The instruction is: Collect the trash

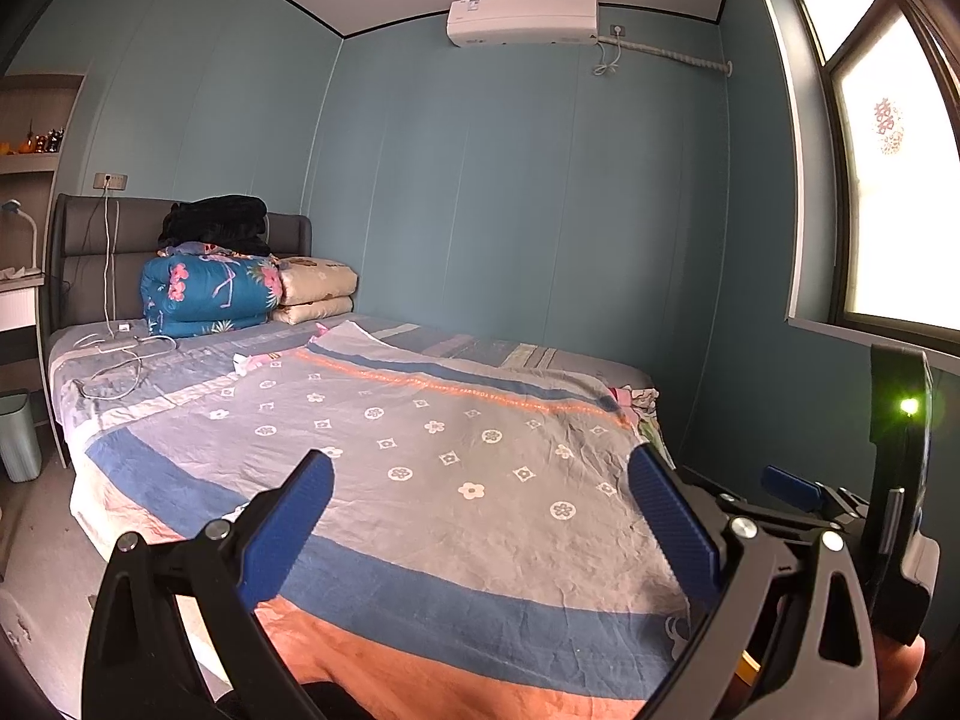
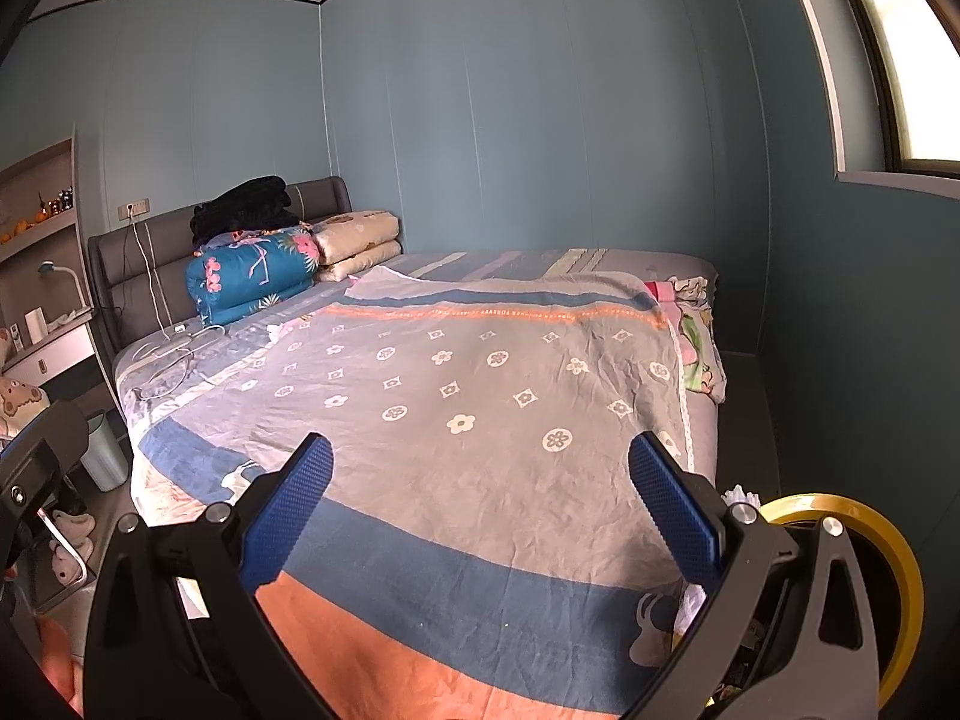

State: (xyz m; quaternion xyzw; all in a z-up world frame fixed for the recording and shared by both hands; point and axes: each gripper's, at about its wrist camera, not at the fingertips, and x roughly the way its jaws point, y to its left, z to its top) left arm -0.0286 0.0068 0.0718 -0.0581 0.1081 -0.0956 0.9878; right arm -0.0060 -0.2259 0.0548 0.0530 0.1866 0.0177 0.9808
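Observation:
Small crumpled white and pink scraps (image 1: 249, 363) (image 2: 279, 330) lie on the bed's patterned cover (image 1: 456, 546) (image 2: 480, 510), toward the pillow end. A pale green bin (image 1: 18, 438) (image 2: 105, 450) stands on the floor at the bed's left side. My left gripper (image 1: 480, 459) hangs open over the foot of the bed, with nothing between its blue fingers. My right gripper (image 2: 480, 447) is also open and empty over the same end. Both are far from the scraps.
Folded quilts (image 1: 210, 294) (image 2: 252, 282) and a black garment are stacked by the headboard, with white charger cables (image 1: 126, 354) beside them. A yellow ring-shaped object (image 2: 852, 576) sits low at the right. A window, blue walls and a desk on the left enclose the bed.

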